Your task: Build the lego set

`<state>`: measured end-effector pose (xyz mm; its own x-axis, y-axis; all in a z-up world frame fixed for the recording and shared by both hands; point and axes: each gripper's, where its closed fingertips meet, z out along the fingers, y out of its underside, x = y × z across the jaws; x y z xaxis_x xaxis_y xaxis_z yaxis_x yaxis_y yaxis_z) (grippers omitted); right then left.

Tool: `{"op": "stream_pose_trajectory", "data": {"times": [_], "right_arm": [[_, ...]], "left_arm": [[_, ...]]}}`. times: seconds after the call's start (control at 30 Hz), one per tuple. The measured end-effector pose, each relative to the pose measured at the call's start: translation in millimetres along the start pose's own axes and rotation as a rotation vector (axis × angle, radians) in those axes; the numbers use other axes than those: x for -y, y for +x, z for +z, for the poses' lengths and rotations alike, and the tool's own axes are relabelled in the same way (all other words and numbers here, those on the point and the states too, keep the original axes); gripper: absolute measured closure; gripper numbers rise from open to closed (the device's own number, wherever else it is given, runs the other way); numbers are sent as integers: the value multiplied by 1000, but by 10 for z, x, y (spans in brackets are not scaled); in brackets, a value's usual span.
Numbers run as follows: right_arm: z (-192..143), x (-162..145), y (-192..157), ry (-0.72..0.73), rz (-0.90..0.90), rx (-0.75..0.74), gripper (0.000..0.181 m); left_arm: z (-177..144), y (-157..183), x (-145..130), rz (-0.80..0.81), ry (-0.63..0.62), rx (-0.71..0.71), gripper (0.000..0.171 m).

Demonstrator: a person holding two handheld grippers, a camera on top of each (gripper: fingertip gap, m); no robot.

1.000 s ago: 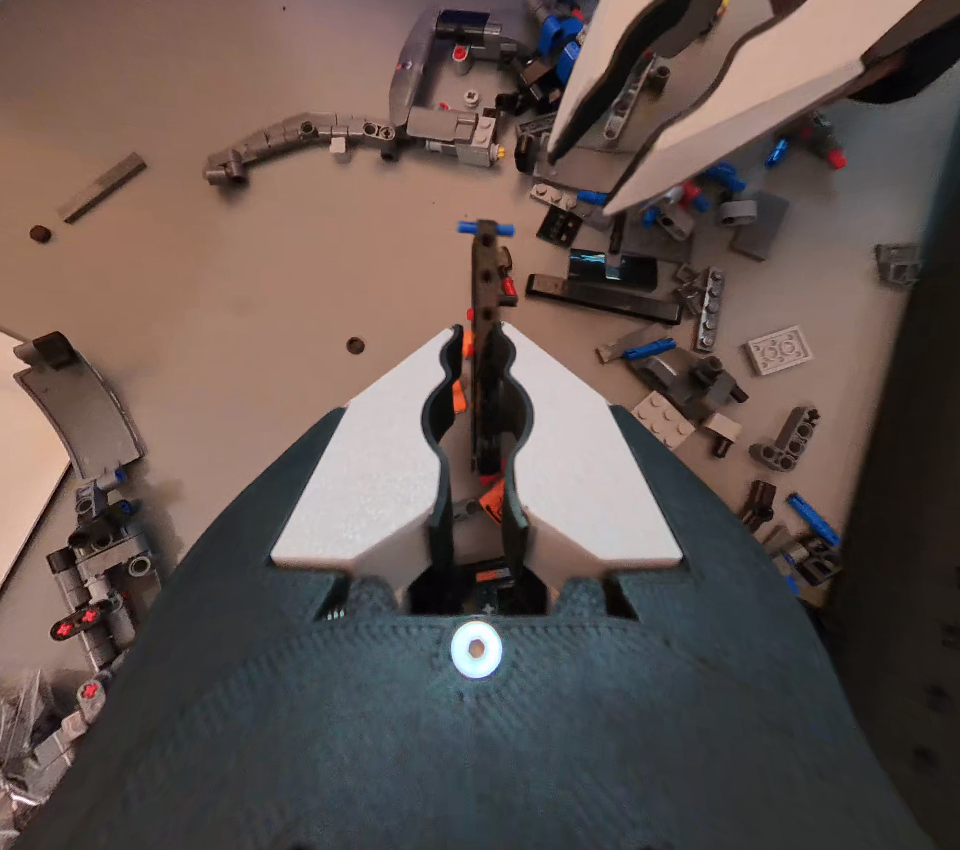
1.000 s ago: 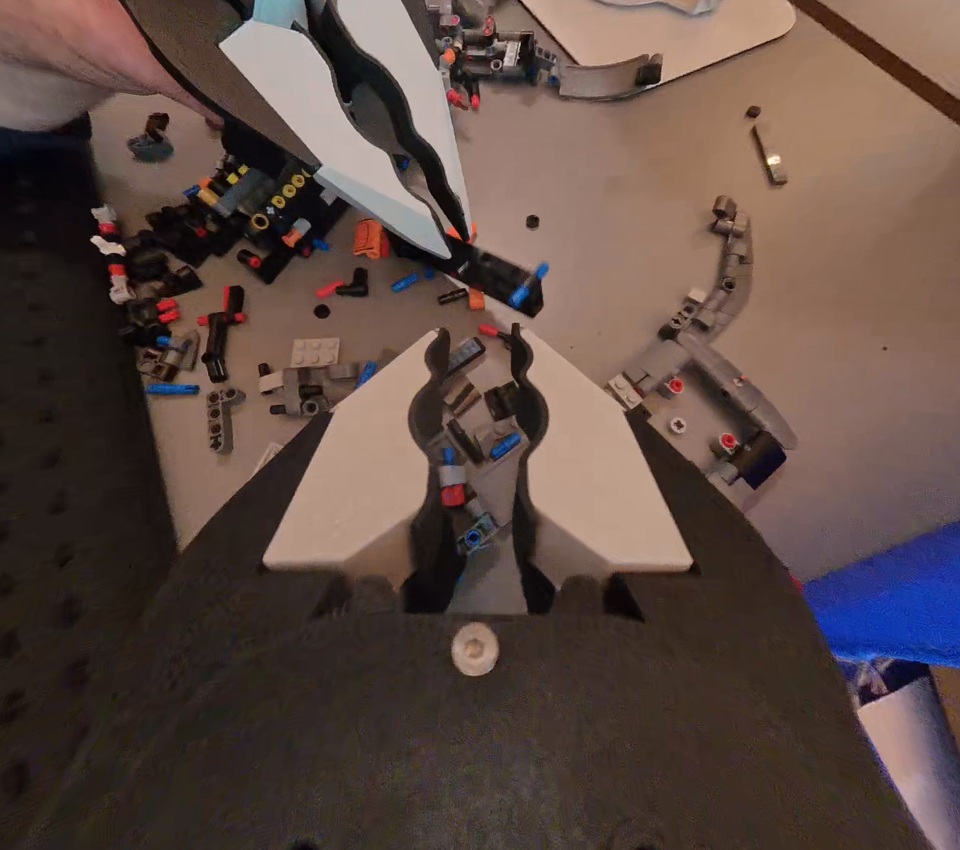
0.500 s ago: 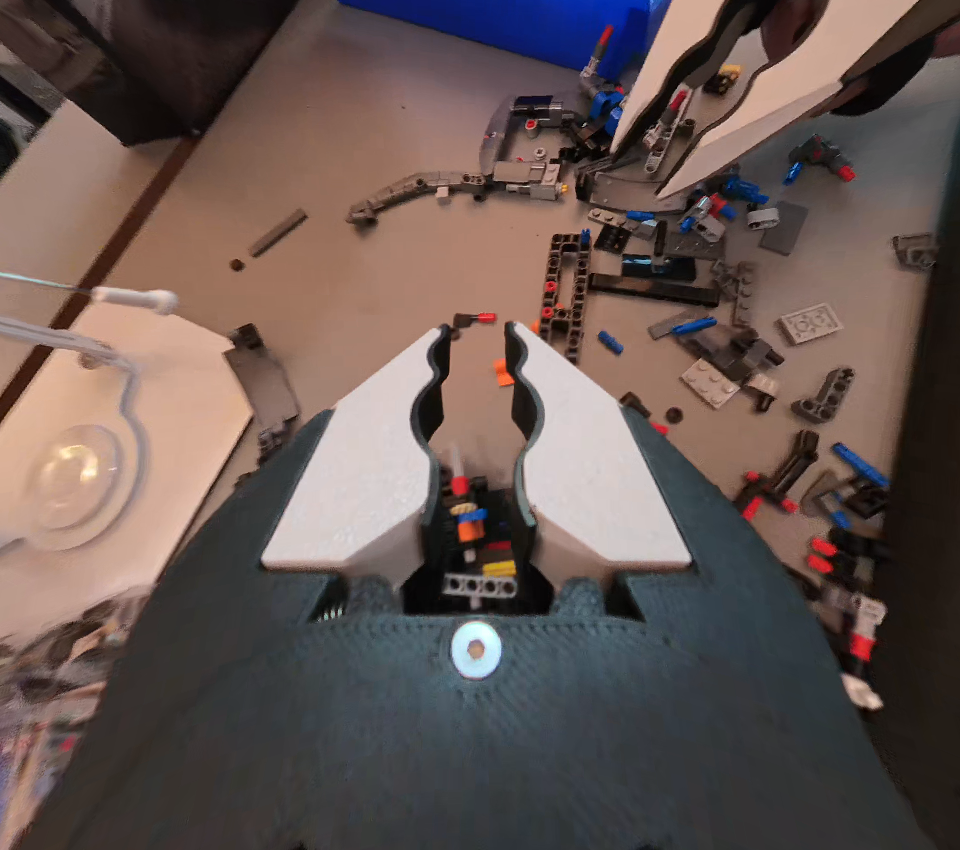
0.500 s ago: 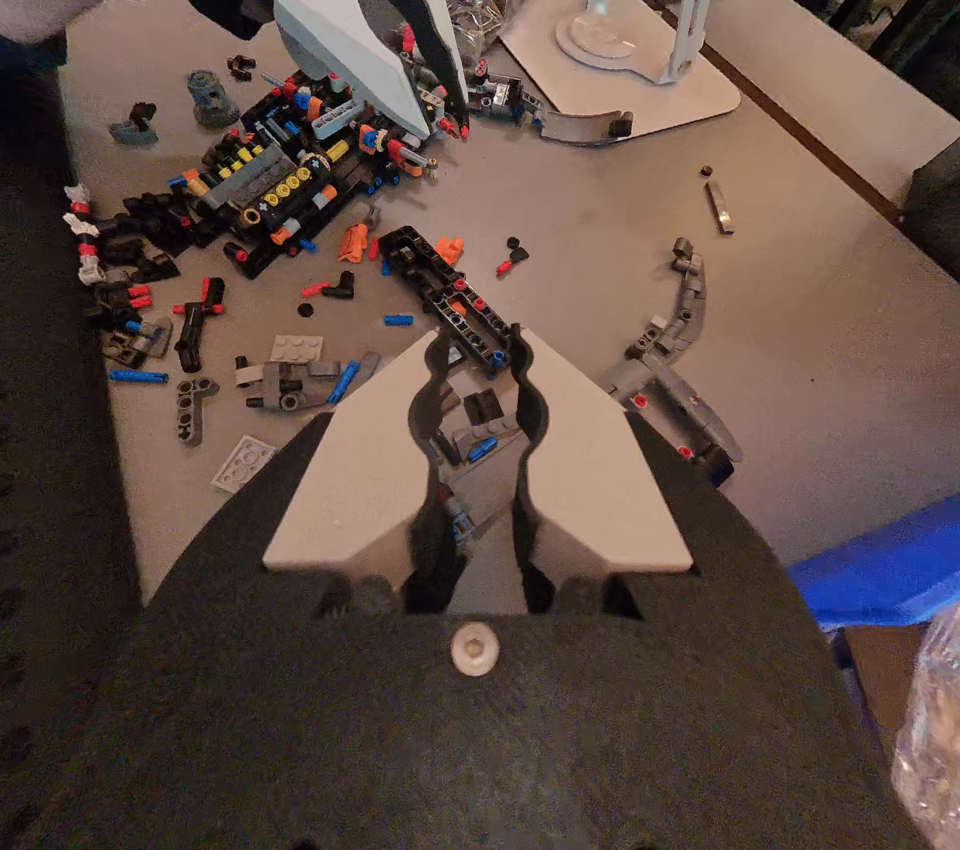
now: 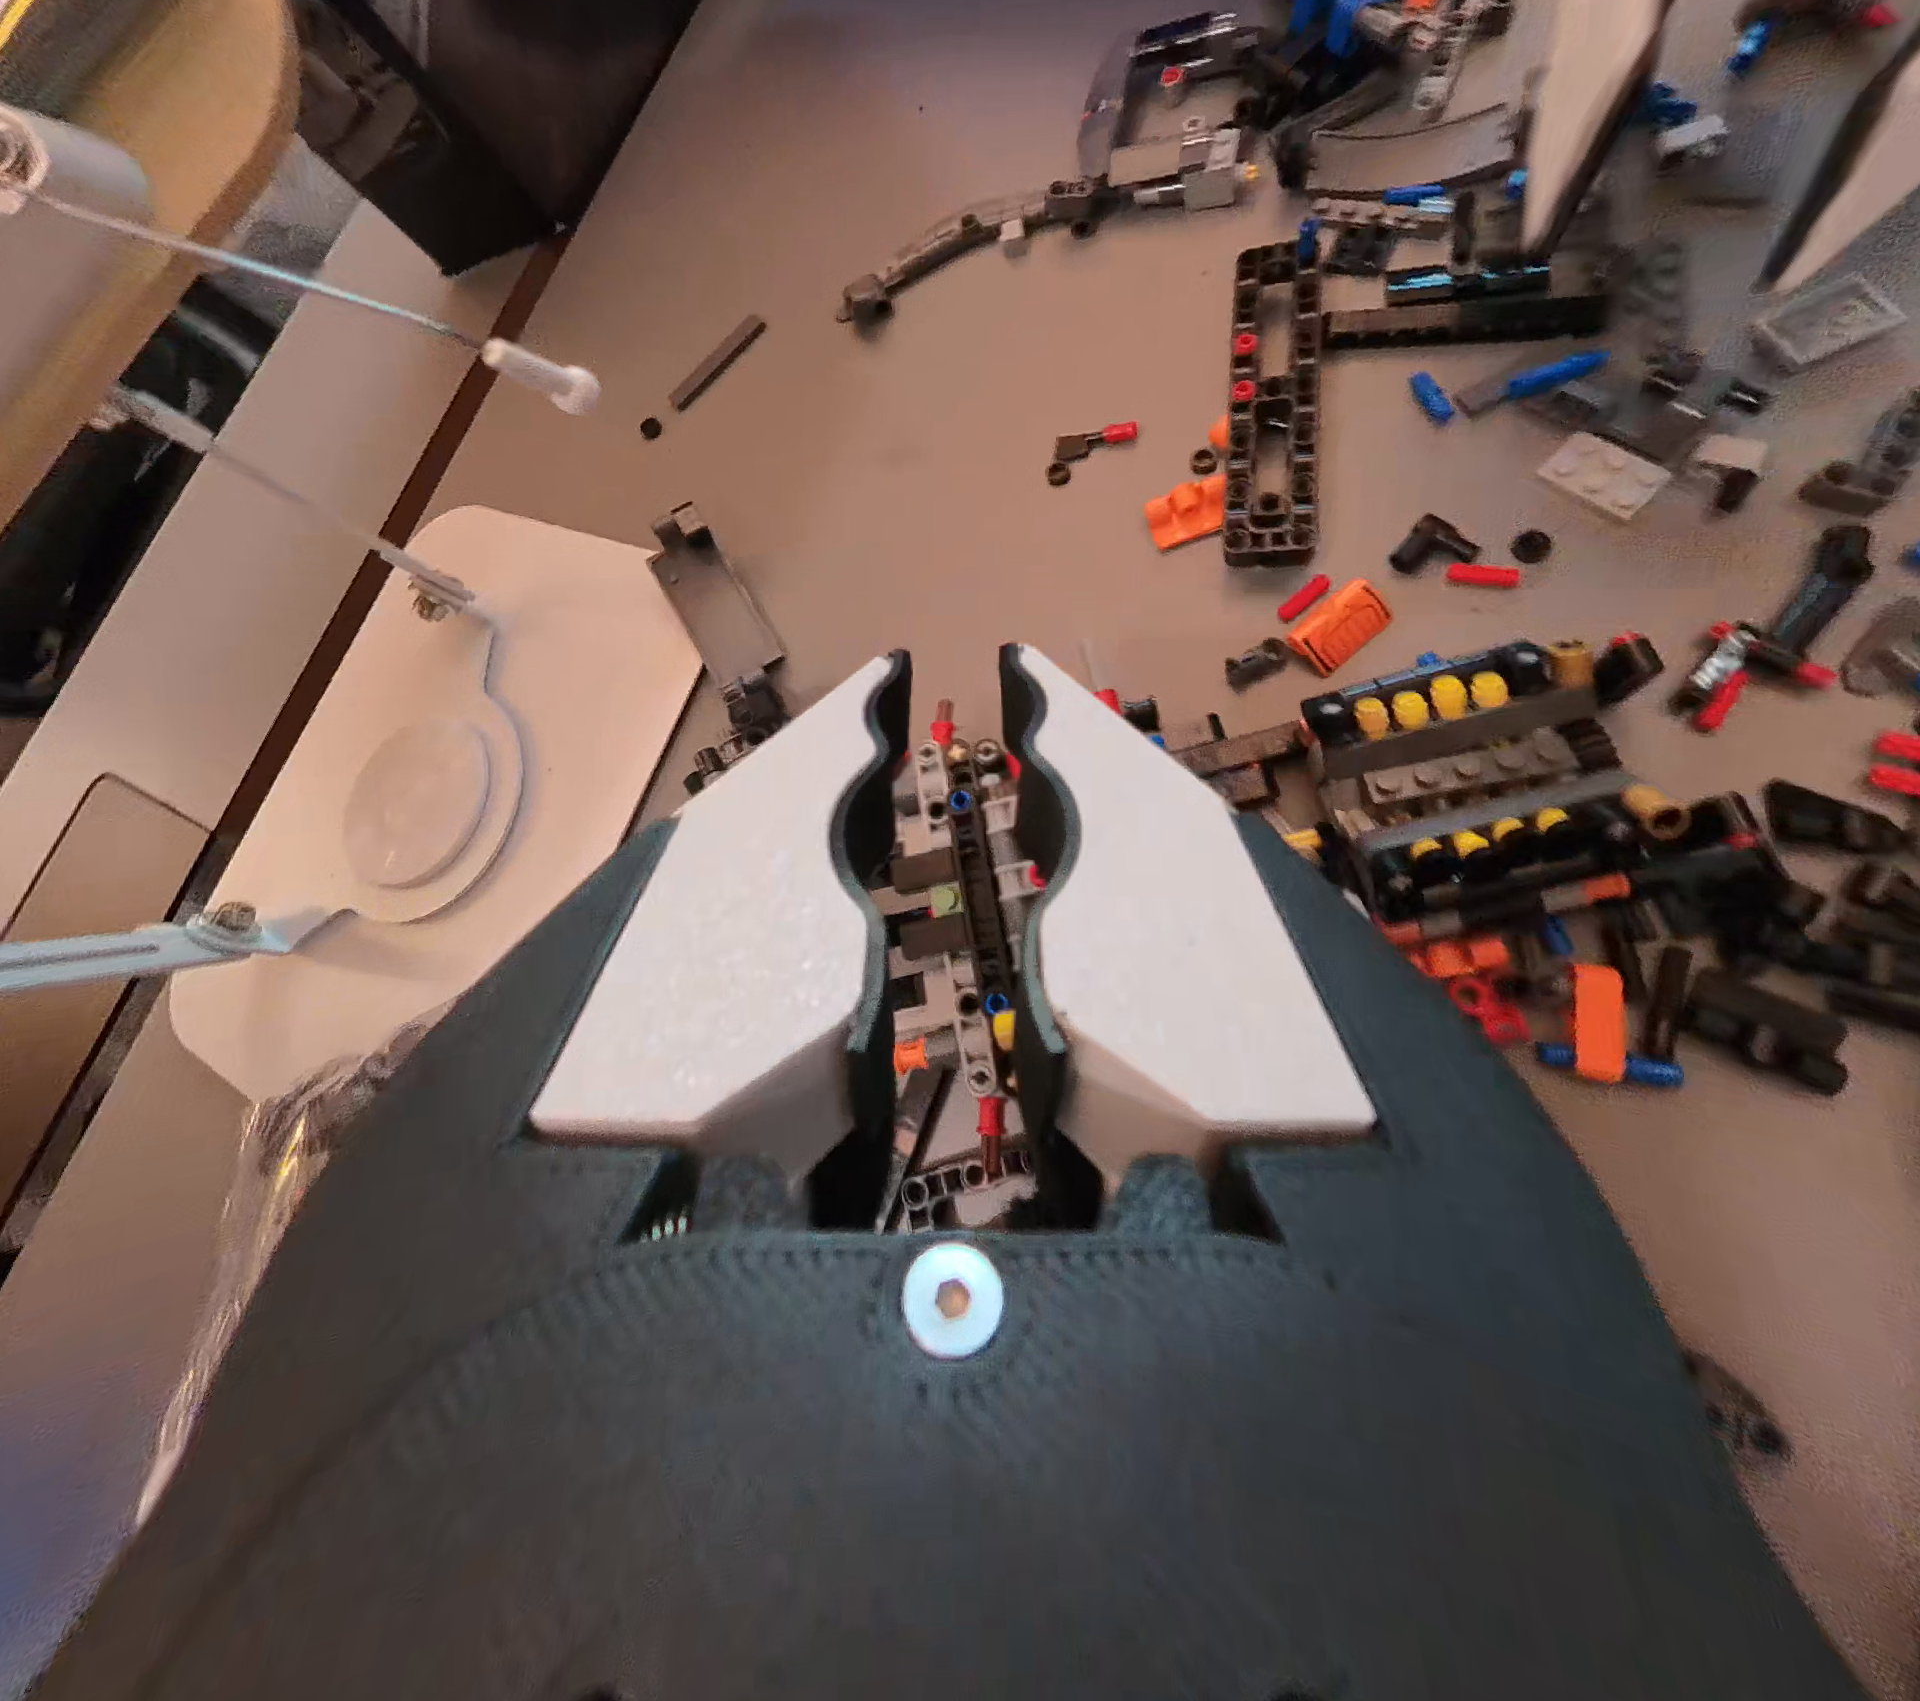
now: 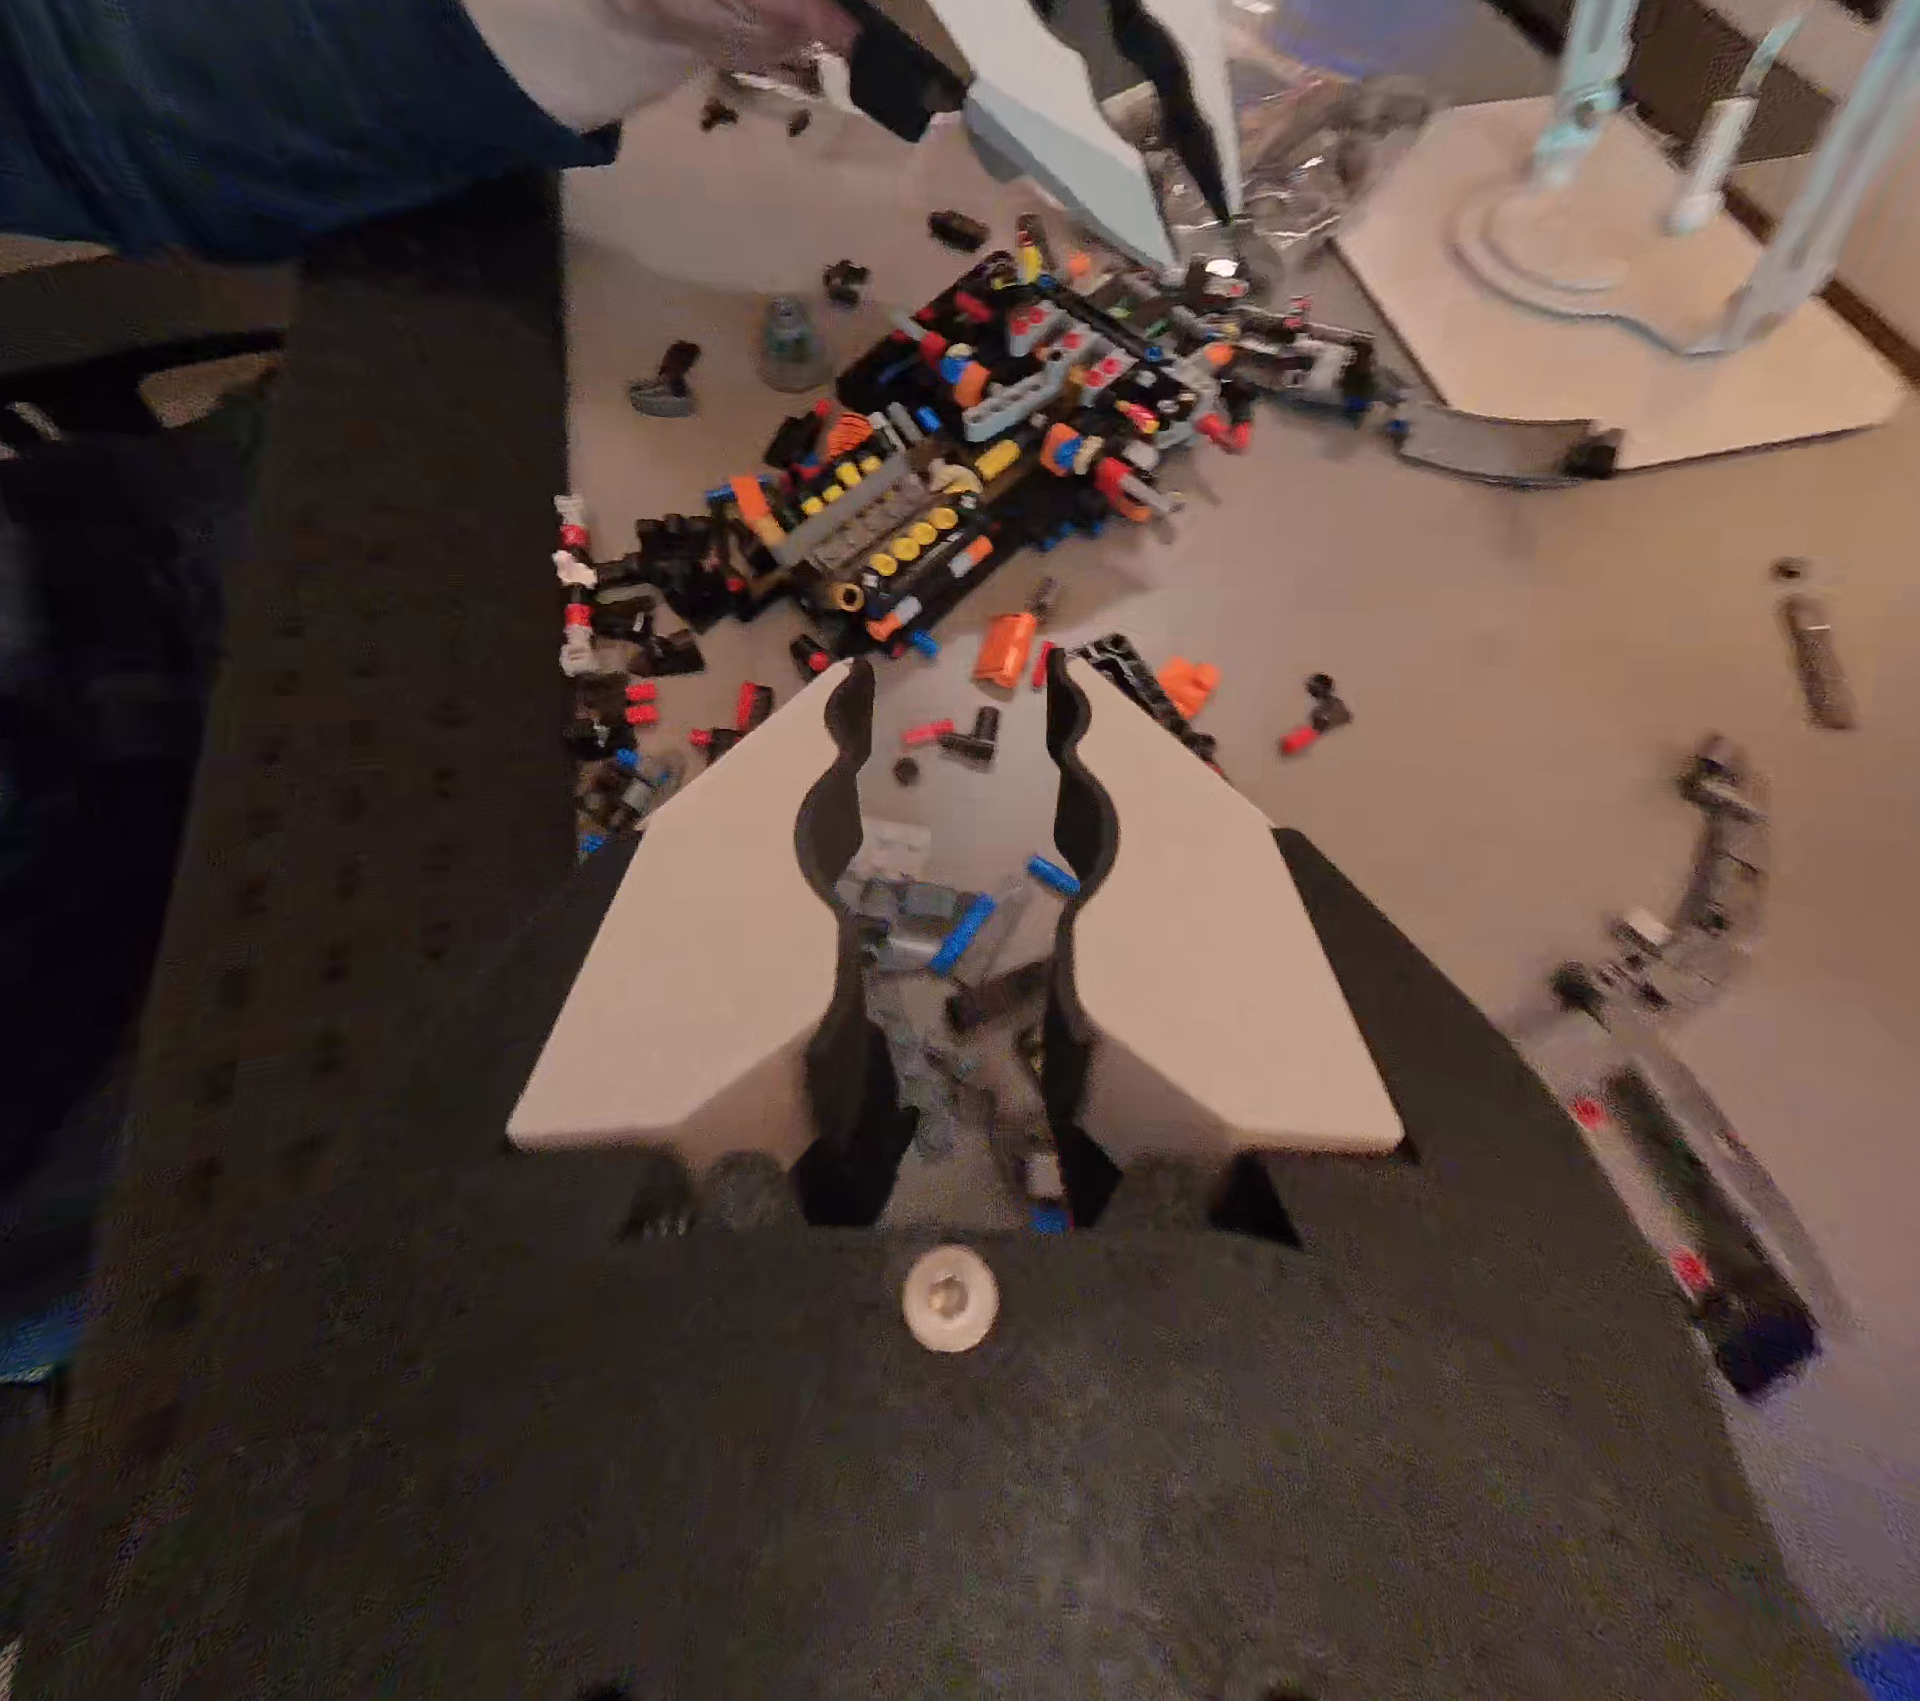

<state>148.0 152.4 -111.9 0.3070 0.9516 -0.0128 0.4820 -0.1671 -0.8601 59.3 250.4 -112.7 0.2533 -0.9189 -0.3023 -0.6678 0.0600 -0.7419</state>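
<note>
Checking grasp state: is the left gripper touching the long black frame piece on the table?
Apart. Left wrist view shows the black frame lying ahead of the left gripper, bare table between them.

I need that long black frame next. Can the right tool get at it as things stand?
Probably yes: the right tool is open, and the black frame lies flat on the table with nothing over it.

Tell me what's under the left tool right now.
Between the left tool's open fingers shows part of the half-built lego model: a black beam, grey beams, red and blue pins. The tool's white fingers and dark body cover the rest of it.
</note>
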Motion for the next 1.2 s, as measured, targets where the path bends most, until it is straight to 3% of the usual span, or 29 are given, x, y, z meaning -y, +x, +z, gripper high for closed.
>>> {"op": "stream_pose_trajectory", "data": {"times": [0.17,0.23,0.3,0.5,0.7,0.83,1.0,1.2], "right_arm": [[518,-209,57,-373,-207,-18,157],[462,-298,27,-473,-178,72,156],[181,-468,23,-579,-101,116,151],[-612,-848,211,-605,-16,-97,149],[-681,-1283,373,-755,5,-183,147],[-618,-1213,342,-701,-16,-144,153],[-607,-1103,278,-663,-46,-106,179],[-596,-883,348,-611,-58,-141,179]], "left_arm": [[-74,-19,-157,35,-39,18,156],[-98,-10,-140,13,-13,2,156],[-102,0,-131,-4,-1,-11,156],[-54,70,-19,3,17,-24,156],[53,174,-22,5,3,-50,156],[99,235,19,4,12,-66,156],[183,367,99,34,16,-89,156],[264,477,85,68,-7,-109,155]]}}
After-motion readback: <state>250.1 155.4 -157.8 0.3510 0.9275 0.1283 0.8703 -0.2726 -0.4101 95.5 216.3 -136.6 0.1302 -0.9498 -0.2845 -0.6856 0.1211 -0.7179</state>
